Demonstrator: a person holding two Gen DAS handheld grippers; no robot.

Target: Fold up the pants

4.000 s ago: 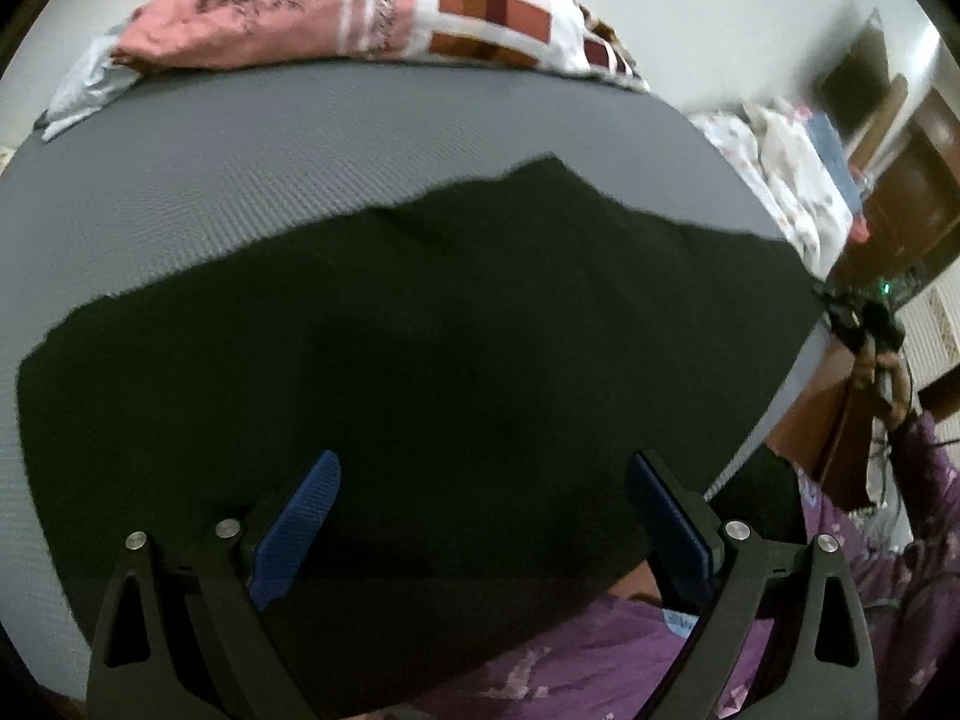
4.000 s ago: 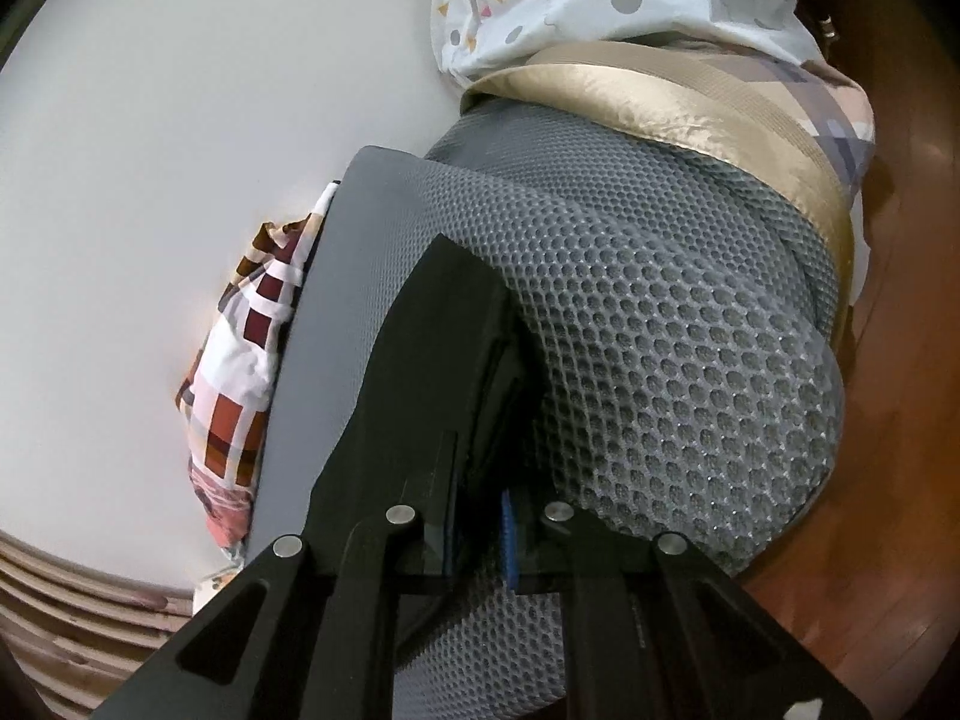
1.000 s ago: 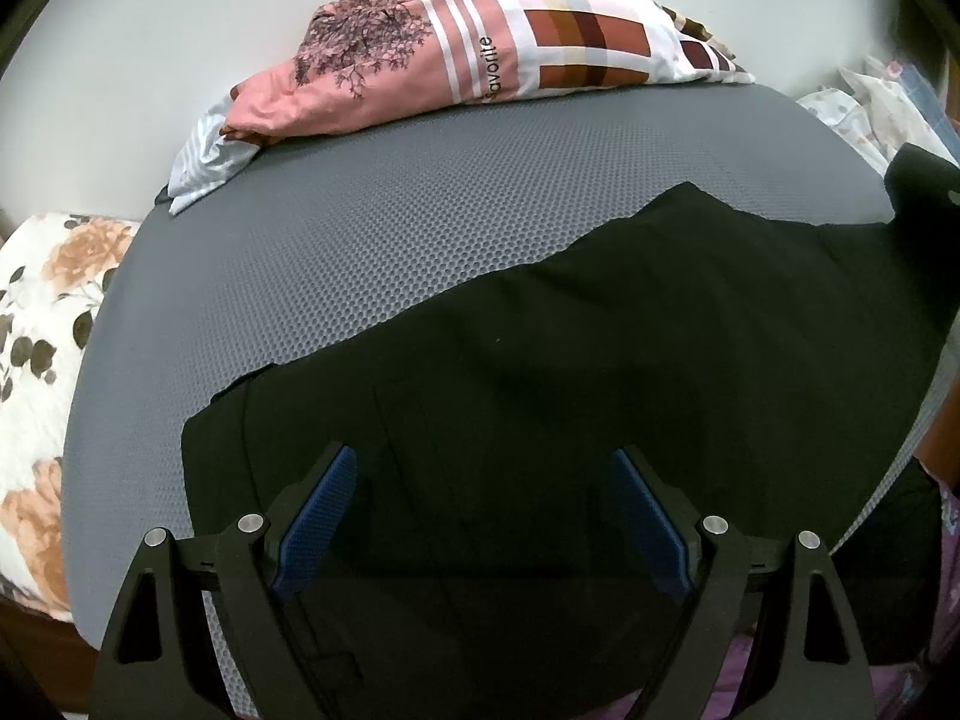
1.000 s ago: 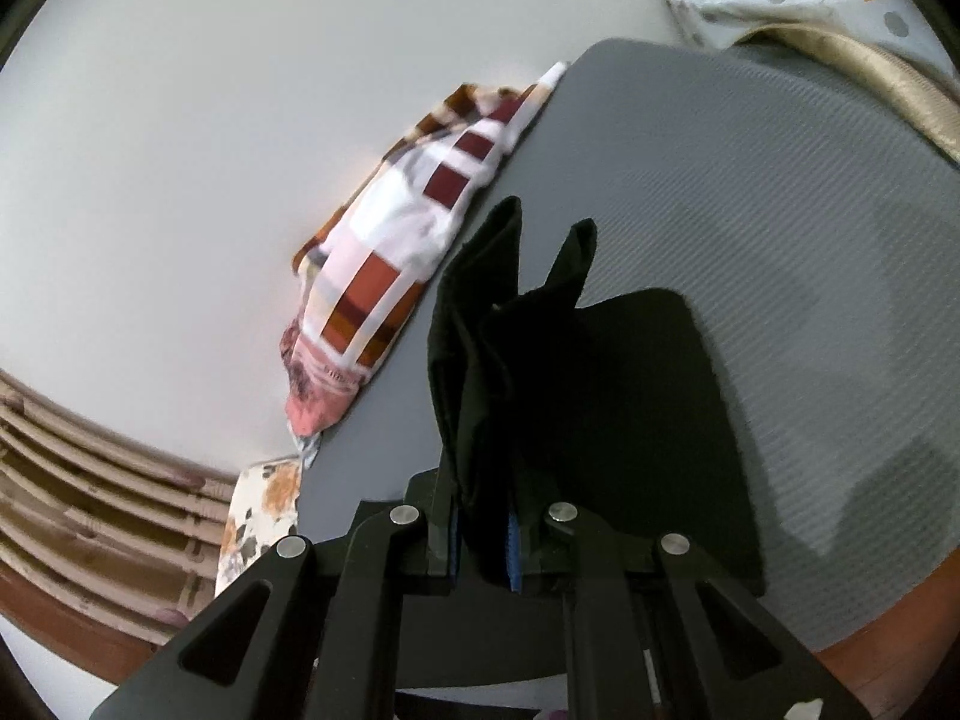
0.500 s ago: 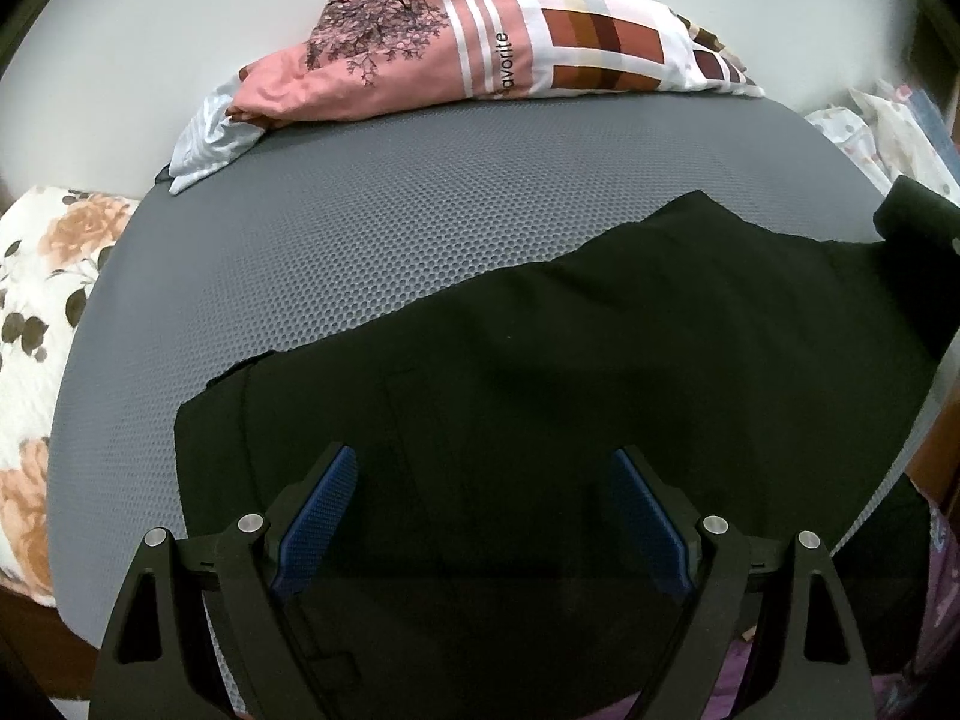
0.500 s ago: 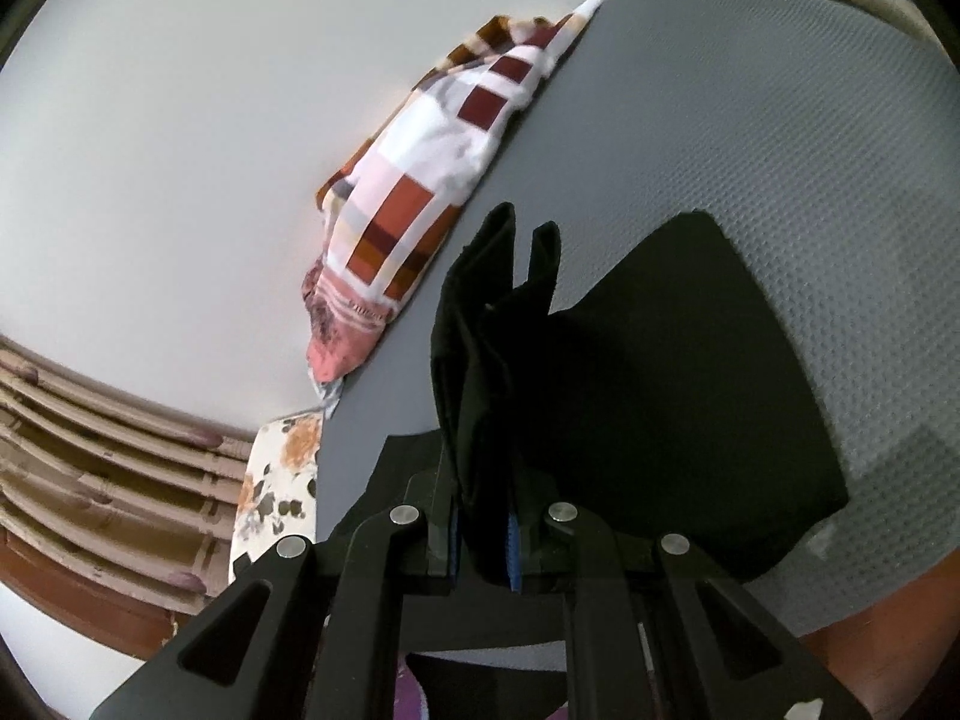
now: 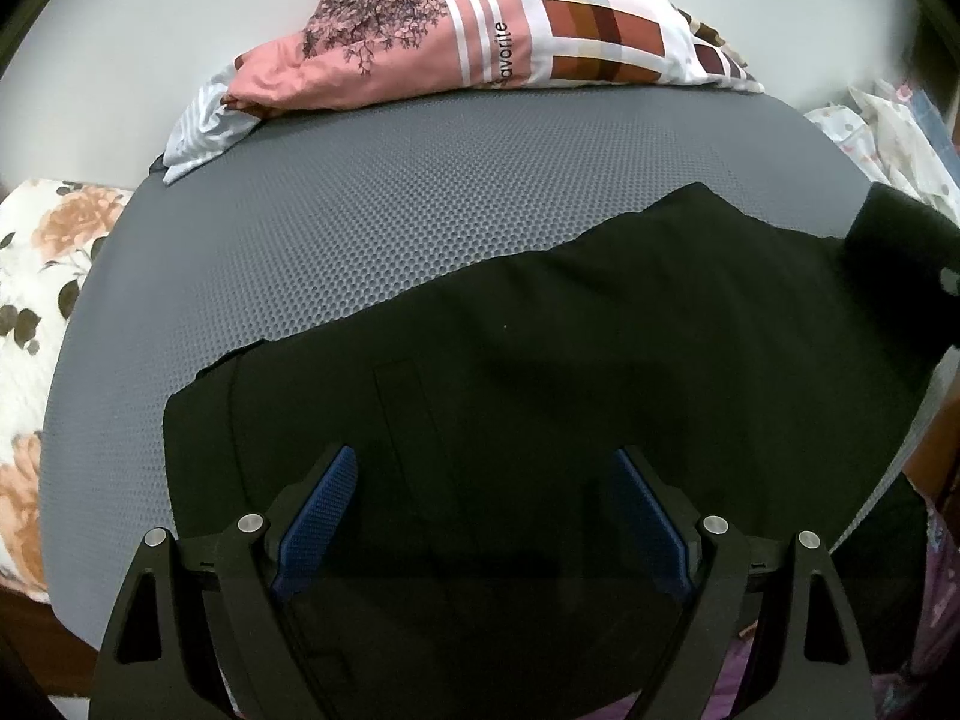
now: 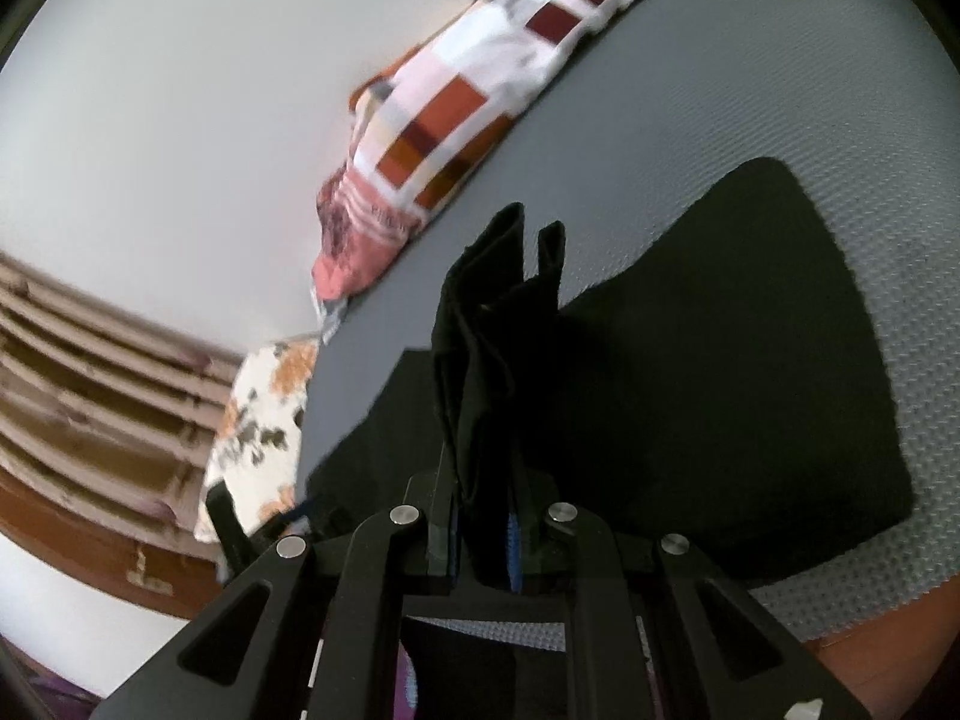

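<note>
The jaws of the right gripper (image 8: 483,531) are nearly shut and pinch a bunched end of the black pants (image 7: 540,390), which sticks up past them in the middle of the right wrist view. The jaws of the left gripper (image 7: 480,516) stand wide apart and hold nothing; they hang over the pants at the bottom of the left wrist view. The pants lie flat across the lower half of that view, on the gray mat (image 7: 420,180), with one end lifted at the right edge. The cloth looks soft and light, I think, and it will flop and sag where nothing holds it. It looks thin, so a pinch on a hem or a folded edge should do, not the middle. The free end near the lower left of the left wrist view looks like a good spot for the open gripper to grab. Behind the mat, at the top of that view, lies a pink pillow (image 7: 480,30). A flowery cloth (image 7: 36,300) shows at the left edge.
</note>
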